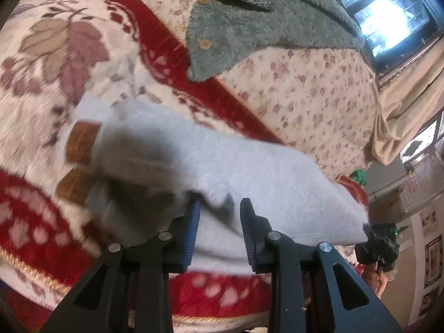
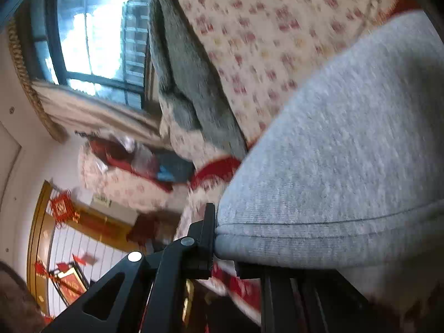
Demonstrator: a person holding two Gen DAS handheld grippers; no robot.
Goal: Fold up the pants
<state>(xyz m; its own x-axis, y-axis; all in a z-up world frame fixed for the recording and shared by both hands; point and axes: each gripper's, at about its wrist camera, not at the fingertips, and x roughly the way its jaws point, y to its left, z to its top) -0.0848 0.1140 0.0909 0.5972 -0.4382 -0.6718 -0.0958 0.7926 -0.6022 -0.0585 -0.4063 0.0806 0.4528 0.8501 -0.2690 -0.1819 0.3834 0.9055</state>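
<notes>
The light grey pants (image 1: 249,172) hang lifted over the bed, with brown cuffs (image 1: 80,144) trailing at the left. My left gripper (image 1: 219,208) is shut on a bunched edge of the pants; cloth fills the gap between its blue pads (image 1: 193,230). In the right wrist view the pants (image 2: 347,138) fill the right side, with a stitched hem (image 2: 319,238) across the bottom. My right gripper (image 2: 222,238) is shut on that hem; only its left finger (image 2: 208,236) shows, the other is hidden under the cloth.
A red and cream floral blanket (image 1: 69,55) covers the bed. A grey fleece jacket (image 1: 263,22) lies at the back, also in the right wrist view (image 2: 188,83). A bright window (image 1: 394,19) is at the far right. The other gripper (image 1: 380,247) shows at the right.
</notes>
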